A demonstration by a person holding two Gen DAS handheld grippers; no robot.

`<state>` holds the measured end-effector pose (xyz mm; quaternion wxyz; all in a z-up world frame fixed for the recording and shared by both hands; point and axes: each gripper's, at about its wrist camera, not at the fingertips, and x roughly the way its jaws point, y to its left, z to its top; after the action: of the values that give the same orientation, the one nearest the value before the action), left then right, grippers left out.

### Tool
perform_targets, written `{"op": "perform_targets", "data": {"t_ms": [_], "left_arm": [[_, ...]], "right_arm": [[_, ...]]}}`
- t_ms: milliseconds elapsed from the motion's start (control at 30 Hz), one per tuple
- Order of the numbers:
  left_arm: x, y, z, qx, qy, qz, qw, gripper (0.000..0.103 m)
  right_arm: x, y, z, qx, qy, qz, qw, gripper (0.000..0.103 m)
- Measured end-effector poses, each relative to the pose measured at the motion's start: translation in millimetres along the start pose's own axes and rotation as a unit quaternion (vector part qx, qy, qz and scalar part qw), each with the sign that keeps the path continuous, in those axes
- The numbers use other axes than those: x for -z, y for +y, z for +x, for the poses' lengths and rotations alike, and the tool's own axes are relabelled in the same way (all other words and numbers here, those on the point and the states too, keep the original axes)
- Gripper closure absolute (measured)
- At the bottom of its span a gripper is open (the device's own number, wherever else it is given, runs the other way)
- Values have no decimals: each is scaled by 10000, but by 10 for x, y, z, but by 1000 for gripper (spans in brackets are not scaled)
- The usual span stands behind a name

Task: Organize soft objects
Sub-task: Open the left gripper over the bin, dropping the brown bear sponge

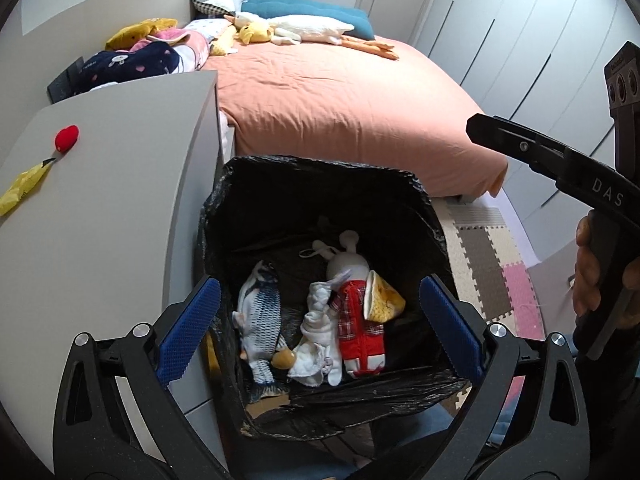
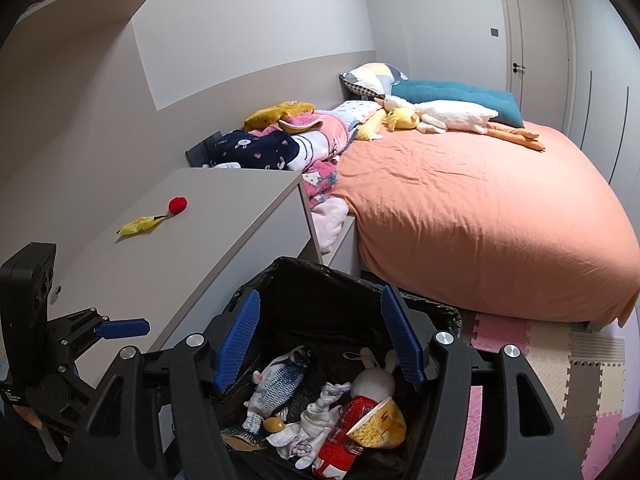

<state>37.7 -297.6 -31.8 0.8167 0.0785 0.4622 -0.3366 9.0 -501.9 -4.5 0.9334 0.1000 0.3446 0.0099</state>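
Item: red plush (image 1: 67,139) w/ yellow plush piece (image 1: 25,185) beside it, nearly touching, on desk (image 1: 120,208); rest of soft toys already in black-lined bin (image 1: 320,184).
Left hand-held gripper (image 1: 320,328): spread, nothing held, over bin.
Right hand-held gripper (image 2: 318,340): spread, nothing held, also over bin.
Bearing: up and left of both. Yellow piece's long axis points diagonally at red plush.
Nearer, by my read: left.

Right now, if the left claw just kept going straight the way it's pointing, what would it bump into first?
Probably the soft toys in the black-lined bin, likely the white sock beside the rabbit doll. The open left gripper aims into it; depth is uncertain.
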Motion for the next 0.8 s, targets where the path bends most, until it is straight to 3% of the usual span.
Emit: {"op": "perform_targets", "data": {"t_ms": [300,467,800], "left_arm": [[22,196,-49,-185,-75,-178,9996,7],[31,438,-59,-268,-62,-384,9989,7],[51,1075,-158,-779,-174,-1031,9915,7]], "right_arm": [[-44,228,188,-209,129,-173,9995,39],[-69,439,285,-439,106,-334,9984,39],[-175,889,636,-863,174,-575,9945,39]]}}
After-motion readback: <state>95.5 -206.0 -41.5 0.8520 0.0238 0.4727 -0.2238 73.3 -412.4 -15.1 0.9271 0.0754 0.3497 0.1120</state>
